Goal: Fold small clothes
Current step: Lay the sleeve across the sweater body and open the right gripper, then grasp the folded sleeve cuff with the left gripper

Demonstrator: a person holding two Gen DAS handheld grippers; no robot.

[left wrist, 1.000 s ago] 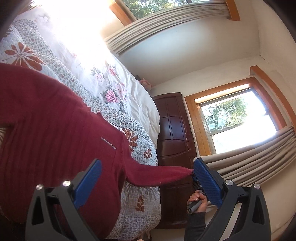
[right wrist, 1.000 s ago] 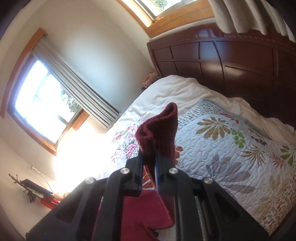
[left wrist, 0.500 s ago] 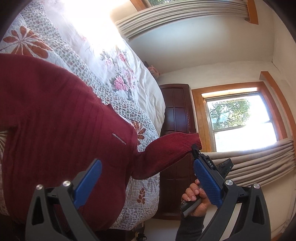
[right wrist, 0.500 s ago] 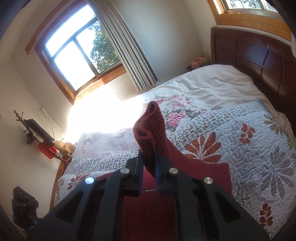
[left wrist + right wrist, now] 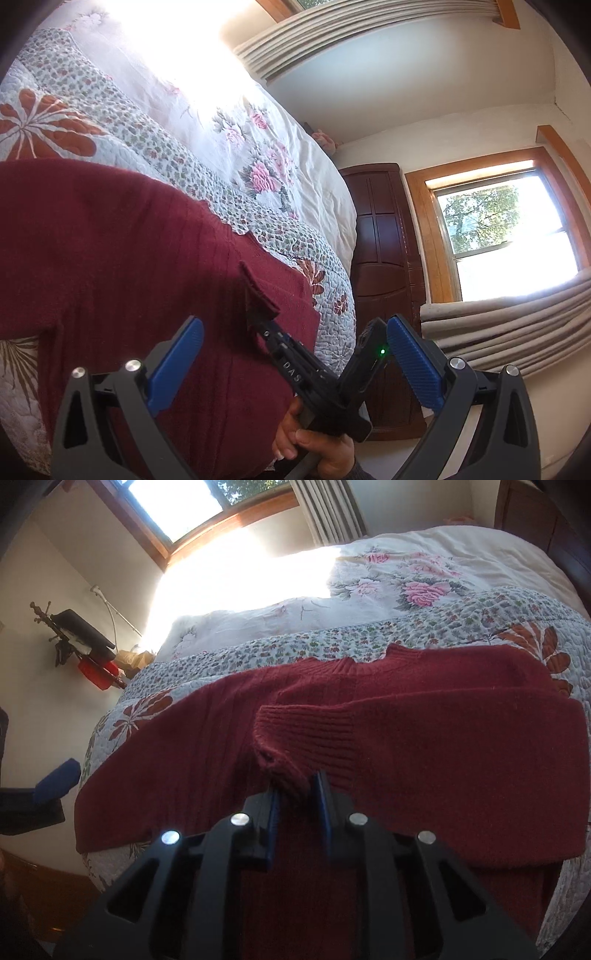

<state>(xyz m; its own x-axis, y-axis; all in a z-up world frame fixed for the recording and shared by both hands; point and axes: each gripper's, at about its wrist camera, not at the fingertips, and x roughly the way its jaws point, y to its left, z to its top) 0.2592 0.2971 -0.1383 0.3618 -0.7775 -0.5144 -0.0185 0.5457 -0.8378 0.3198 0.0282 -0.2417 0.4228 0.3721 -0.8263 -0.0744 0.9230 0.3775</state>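
Now the right sleeve point(image 5: 424, 723) lies across the chest of the maroon sweater point(image 5: 207, 746), whereas half a second ago it was held raised above the bed and one second ago it was stretched outward past the mattress edge. This indicates that the first sleeve fold is nearly complete; release of the cuff is judged to be the step in hand.

Left side: the left gripper point(image 5: 295, 354) hovers above the lower body of the sweater, jaws spread wide, holding nothing. The sweater lies flat on the floral quilt point(image 5: 74, 110), directly beneath and ahead of this gripper.

Right side: the right gripper point(image 5: 297, 794) has its jaws narrowly parted, with a pinch of the ribbed cuff point(image 5: 303, 734) between them. Whether the pads press the fabric cannot be told. The cuff rests on the sweater body just ahead of the fingertips, near the garment's centre.
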